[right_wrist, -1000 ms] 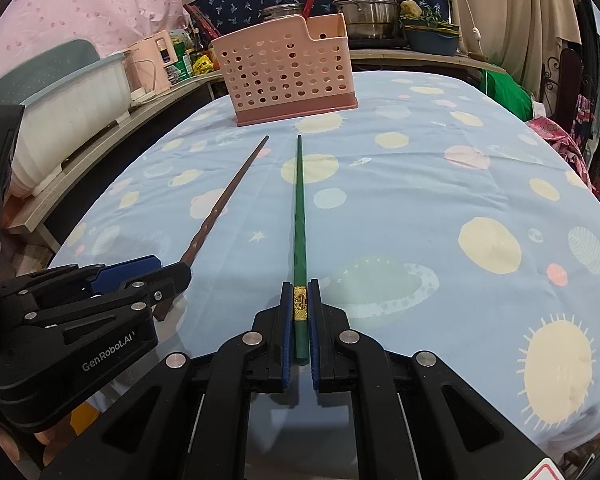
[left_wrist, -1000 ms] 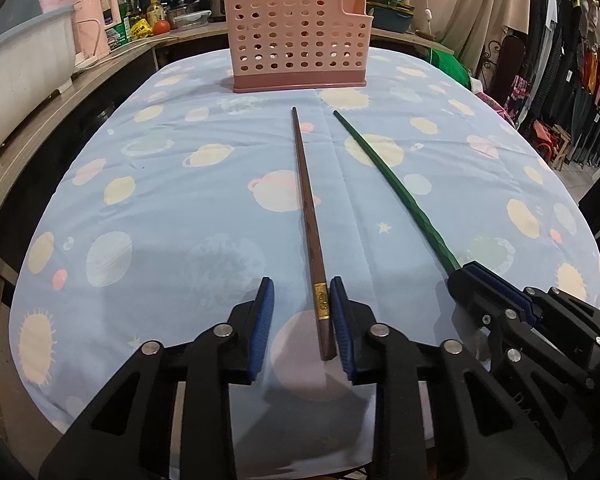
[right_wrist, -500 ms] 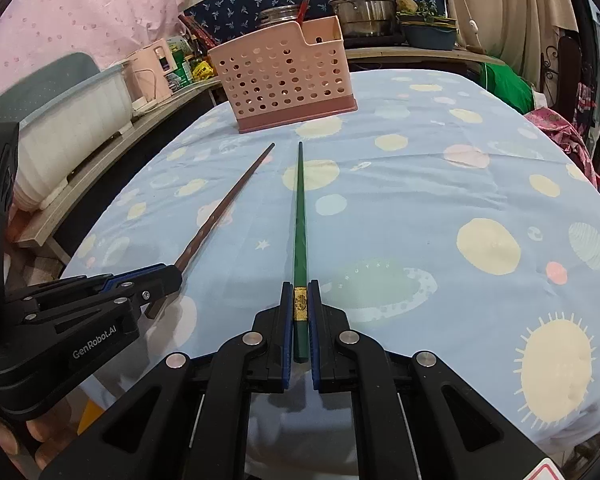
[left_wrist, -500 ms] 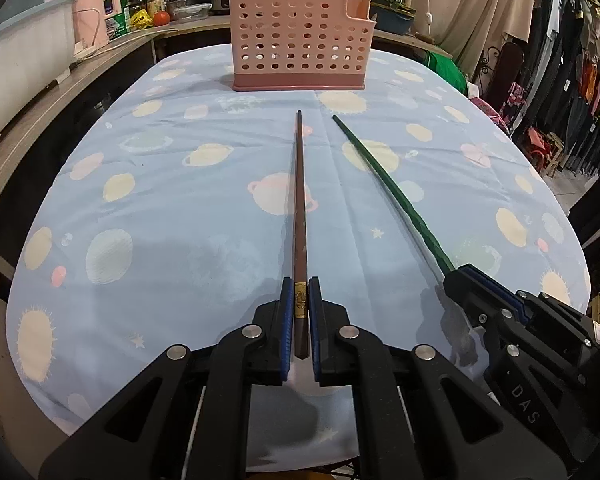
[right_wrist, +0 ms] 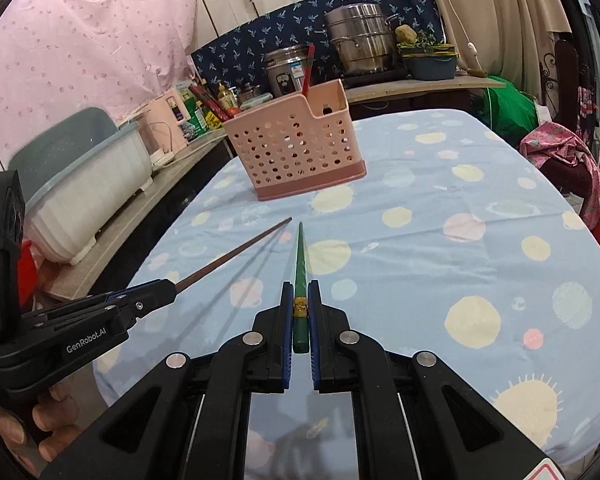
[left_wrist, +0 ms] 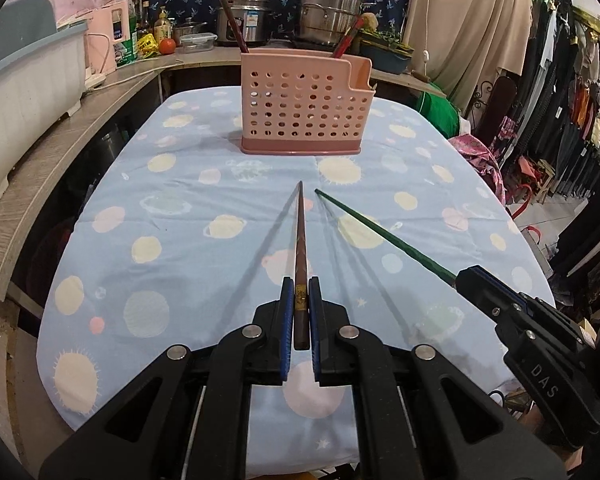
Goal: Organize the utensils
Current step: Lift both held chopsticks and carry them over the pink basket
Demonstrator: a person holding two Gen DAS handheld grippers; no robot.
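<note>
Blue cloth printed with planets and suns covers the table, with a cluttered counter behind it. At the far end stands a pink perforated utensil basket, a few sticks already poking out. Nearer, the left gripper is clamped on the thick end of a brown chopstick, and the right gripper is clamped on a green chopstick. Both sticks are raised off the cloth, tips toward the basket, casting shadows.

Brown chopstick, green chopstick, pink perforated basket, planet-patterned blue cloth
</note>
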